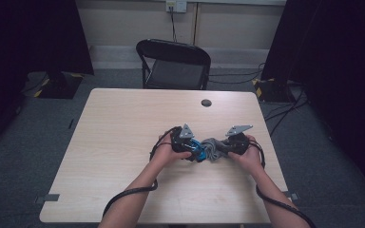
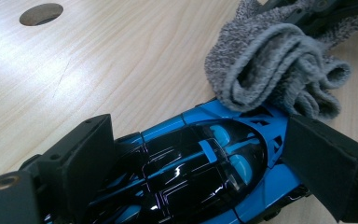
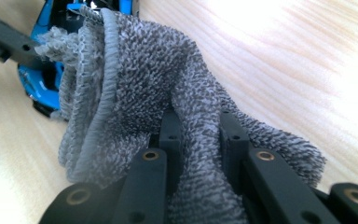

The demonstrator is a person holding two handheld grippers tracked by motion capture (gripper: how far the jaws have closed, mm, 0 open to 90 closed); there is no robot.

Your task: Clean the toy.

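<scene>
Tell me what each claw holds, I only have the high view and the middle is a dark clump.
Observer: The left claw is clamped on a blue and black toy car, one jaw on each side of its body.
Operator: Report the right one.
Observer: The right claw is shut on a fold of the grey cloth, pinched between its jaws.
Operator: Say whether cloth and car meet.
Observer: Yes, the bunched end of the cloth rests against one end of the car; which end, I cannot tell.
Operator: Confirm the car is on the table.
Observer: In the left gripper view it lies low over the wooden table, though its wheels are hidden, so contact is not certain.
</scene>
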